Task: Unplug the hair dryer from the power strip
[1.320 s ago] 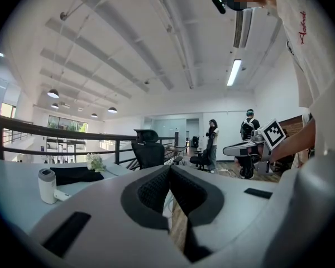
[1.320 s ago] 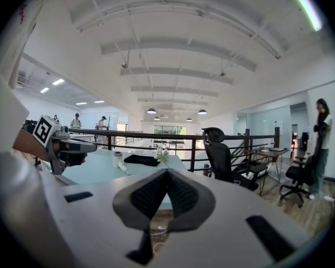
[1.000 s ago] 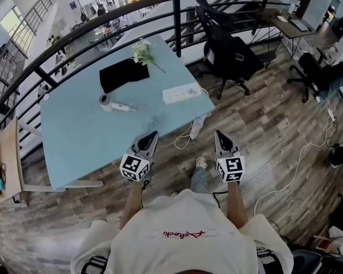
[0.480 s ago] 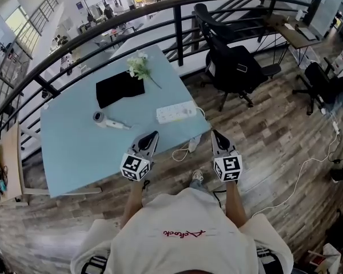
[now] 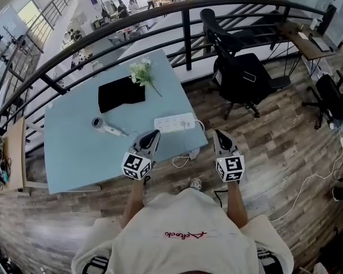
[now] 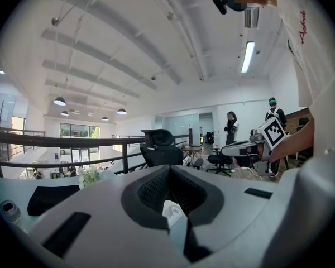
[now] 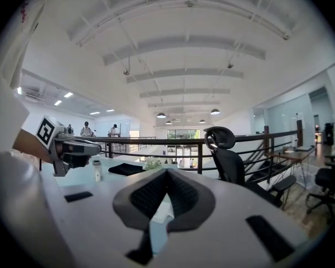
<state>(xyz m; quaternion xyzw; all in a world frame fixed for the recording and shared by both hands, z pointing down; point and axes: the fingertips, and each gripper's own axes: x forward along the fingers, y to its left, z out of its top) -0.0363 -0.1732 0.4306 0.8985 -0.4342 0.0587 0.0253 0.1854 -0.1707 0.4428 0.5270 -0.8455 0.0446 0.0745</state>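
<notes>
**Table, Chair and Railing**

A light-blue table (image 5: 74,153) spreads ahead of the left gripper (image 5: 151,137). Far ahead on it lies a black cloth (image 5: 121,93), with a white flower sprig (image 5: 142,72) beside it. A black office chair (image 5: 243,76) stands ahead of the right gripper (image 5: 220,136), near the dark railing (image 5: 186,33).

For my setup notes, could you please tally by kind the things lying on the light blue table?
hair dryer: 1
power strip: 1
black cloth: 1
bunch of flowers: 1
Total: 4
</notes>
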